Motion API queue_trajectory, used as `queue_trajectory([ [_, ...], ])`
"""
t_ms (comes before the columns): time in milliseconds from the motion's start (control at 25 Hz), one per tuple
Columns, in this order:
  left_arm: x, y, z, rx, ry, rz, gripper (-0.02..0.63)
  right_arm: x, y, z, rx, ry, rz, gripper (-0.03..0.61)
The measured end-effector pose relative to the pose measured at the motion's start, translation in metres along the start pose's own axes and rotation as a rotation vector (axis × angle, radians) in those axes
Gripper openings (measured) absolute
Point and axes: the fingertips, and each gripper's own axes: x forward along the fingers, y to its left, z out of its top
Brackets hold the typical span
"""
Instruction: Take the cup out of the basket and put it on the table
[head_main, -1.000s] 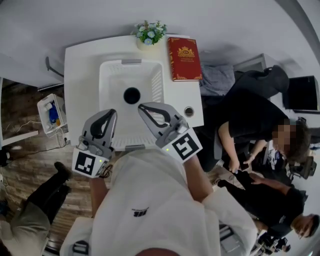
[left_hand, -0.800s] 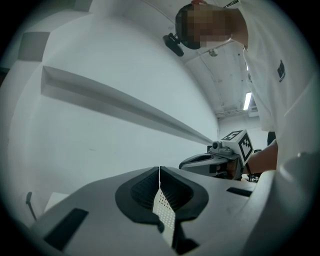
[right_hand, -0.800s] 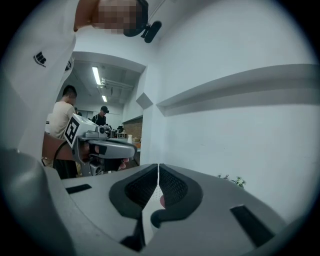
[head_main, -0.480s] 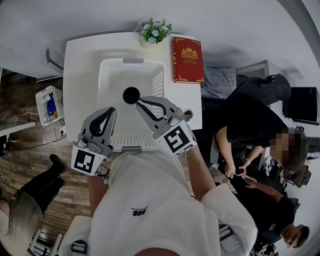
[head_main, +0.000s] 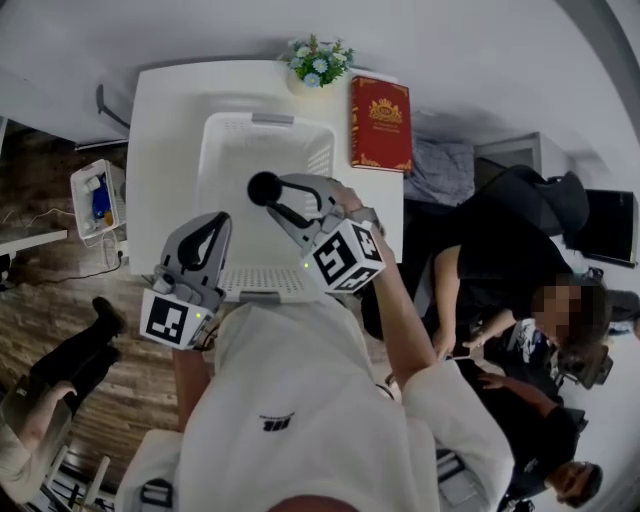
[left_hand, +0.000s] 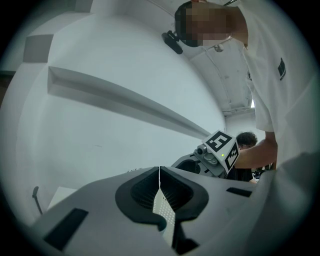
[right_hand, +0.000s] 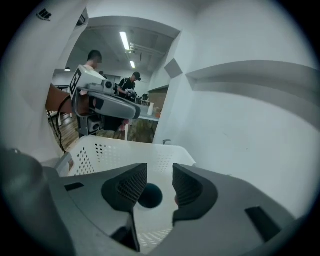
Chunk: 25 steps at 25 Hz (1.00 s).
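Observation:
A dark round cup (head_main: 263, 187) lies on the bottom of the white perforated basket (head_main: 268, 122) on the white table (head_main: 165, 130). My right gripper (head_main: 279, 198) dips into the basket with its tips just short of the cup. Its jaws have just been opening and stand apart with nothing between them. In the right gripper view the cup (right_hand: 149, 195) shows through the gap of the right gripper (right_hand: 160, 177), lower down. My left gripper (head_main: 221, 224) hovers at the basket's near left corner, shut and empty. In the left gripper view the left gripper (left_hand: 159, 171) has its jaws pressed together.
A red book (head_main: 380, 122) lies on the table right of the basket, and a small flower pot (head_main: 318, 62) stands at the back edge. A white crate (head_main: 98, 200) sits on the floor to the left. People sit to the right of the table.
My right gripper has tilted down and moved forward into the basket, up to the cup, and its jaws have parted. The left gripper has stayed put.

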Motion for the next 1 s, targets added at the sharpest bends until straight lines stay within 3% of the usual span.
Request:
queue_trajectory([
  [520, -0.003, 0.007, -0.005, -0.021, 0.006, 0.036, 0.014, 0.056, 0.014, -0.041, -0.320, 0.295, 0.294, 0.293],
  [760, -0.005, 0.010, -0.008, -0.030, 0.008, 0.057, 0.015, 0.076, 0.026, -0.073, -0.391, 0.416, 0.415, 0.351],
  [1000, -0.007, 0.013, -0.010, -0.040, 0.004, 0.066, 0.014, 0.091, 0.033, -0.094, -0.426, 0.525, 0.480, 0.392],
])
